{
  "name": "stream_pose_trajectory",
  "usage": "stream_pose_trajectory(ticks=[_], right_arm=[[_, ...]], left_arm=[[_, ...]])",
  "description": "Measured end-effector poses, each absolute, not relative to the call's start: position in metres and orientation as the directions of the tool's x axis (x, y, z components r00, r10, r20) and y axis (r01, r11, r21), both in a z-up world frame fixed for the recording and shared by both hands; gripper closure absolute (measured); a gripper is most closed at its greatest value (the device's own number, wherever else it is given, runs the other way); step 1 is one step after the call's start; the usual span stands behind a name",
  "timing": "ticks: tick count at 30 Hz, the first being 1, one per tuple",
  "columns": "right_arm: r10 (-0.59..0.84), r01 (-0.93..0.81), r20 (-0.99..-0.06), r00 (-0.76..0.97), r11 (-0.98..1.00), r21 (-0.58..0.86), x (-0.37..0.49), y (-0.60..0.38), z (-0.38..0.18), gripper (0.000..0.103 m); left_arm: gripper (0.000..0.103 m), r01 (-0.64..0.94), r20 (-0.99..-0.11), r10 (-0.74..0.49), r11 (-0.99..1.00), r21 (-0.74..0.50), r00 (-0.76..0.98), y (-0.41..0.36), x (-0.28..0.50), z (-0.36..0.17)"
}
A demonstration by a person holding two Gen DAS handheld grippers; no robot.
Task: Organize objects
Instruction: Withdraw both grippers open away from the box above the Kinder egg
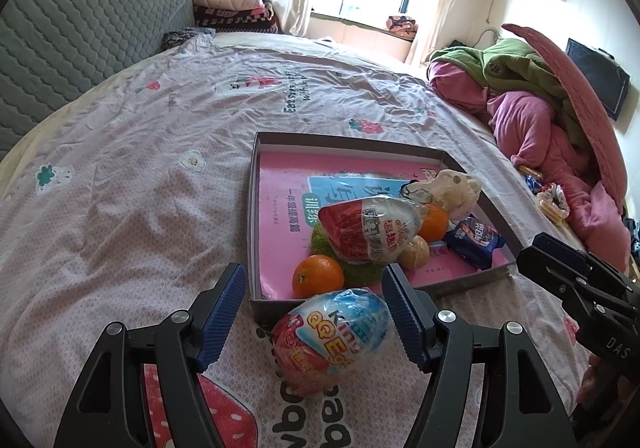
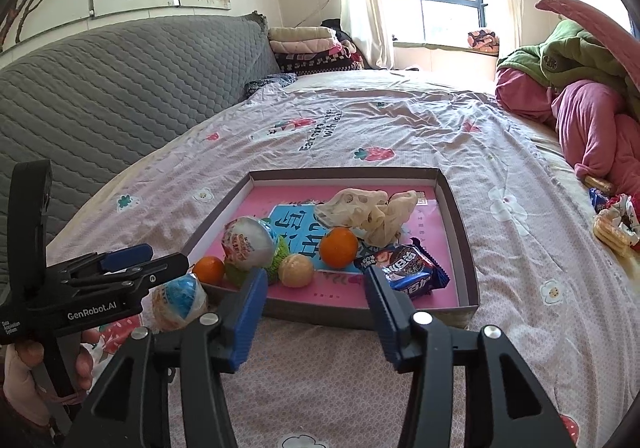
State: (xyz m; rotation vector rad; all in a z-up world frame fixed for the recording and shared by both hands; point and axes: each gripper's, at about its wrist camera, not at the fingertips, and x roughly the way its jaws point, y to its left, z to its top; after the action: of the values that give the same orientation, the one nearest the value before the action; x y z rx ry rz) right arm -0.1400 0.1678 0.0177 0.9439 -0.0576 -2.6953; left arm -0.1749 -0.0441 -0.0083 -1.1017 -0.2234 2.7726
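Note:
A shallow grey box [image 1: 256, 216] [image 2: 460, 216] with a pink book inside lies on the bed. It holds a big wrapped egg [image 1: 372, 230] [image 2: 248, 244], two oranges [image 1: 318, 275] [image 2: 339, 247], a peeled tangerine [image 2: 296, 270], a blue snack packet [image 1: 476, 239] [image 2: 408, 272] and a cream cloth [image 2: 368, 214]. A blue-and-red Kinder egg [image 1: 336, 340] [image 2: 180, 300] lies on the sheet just outside the box's near wall. My left gripper [image 1: 314, 312] is open with the egg between its fingers. My right gripper [image 2: 316, 308] is open and empty before the box.
A grey quilted headboard [image 2: 120, 88] runs along the left. Pink and green bedding [image 2: 580, 108] is piled at the right, with biscuits and wrappers [image 2: 612, 228] beside it. Folded blankets [image 2: 312, 48] sit near the window.

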Motion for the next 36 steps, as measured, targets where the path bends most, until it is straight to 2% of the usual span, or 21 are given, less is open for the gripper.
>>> stream_pose_trajectory(ticks=[8, 36], right_arm=[[-0.273, 0.248, -0.597, -0.755, -0.961, 0.126, -0.133, 0.170, 0.021, 0.046], [-0.257, 0.238, -0.584, -0.770, -0.965, 0.111, -0.099, 0.180, 0.023, 0.041]], left_arm=[[0.029, -0.080, -0.648, 0.178, -0.981, -0.178, -0.740, -0.040, -0.161, 0.002], [0.027, -0.051, -0.644, 0.108, -0.993, -0.106, -0.757, -0.007, -0.112, 0.010]])
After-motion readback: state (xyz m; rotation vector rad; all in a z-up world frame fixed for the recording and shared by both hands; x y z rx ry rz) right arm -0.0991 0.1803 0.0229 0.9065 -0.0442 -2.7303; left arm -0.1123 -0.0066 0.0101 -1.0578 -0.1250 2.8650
